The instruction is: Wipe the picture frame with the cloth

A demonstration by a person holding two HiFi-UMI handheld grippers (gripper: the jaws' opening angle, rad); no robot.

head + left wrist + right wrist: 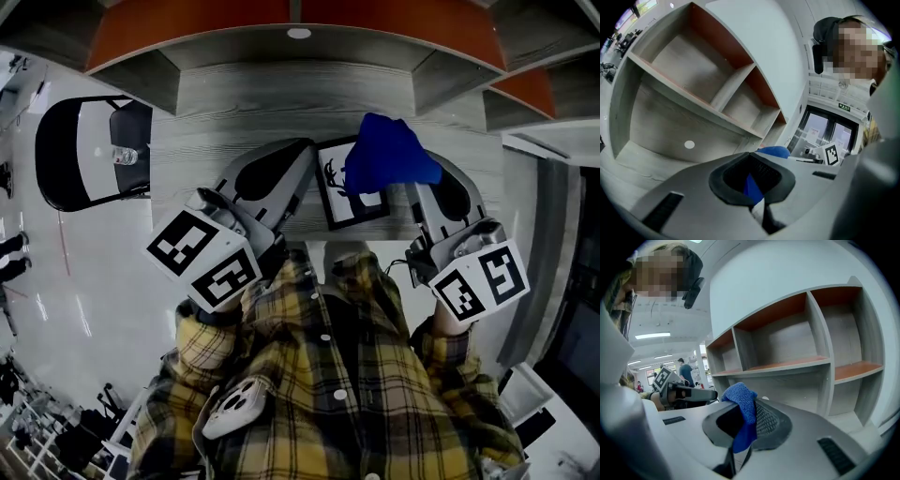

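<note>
A picture frame (345, 202) with a black border, white mat and a black antlered figure is held up over the grey desk (234, 103). My left gripper (305, 176) is shut on its left edge. In the left gripper view the jaws (757, 190) pinch a thin edge, with blue showing behind them. A blue cloth (389, 155) is bunched in my right gripper (417, 187), which is shut on it. The cloth lies over the frame's upper right corner. In the right gripper view the cloth (743, 404) bulges out above the right gripper's closed jaws (743, 427).
A grey shelf unit (300, 19) with orange-brown backs curves along the desk's far side. A black chair (89, 155) stands at the left on the pale floor. My yellow plaid shirt (328, 375) fills the lower part of the head view. A person (686, 371) stands far off.
</note>
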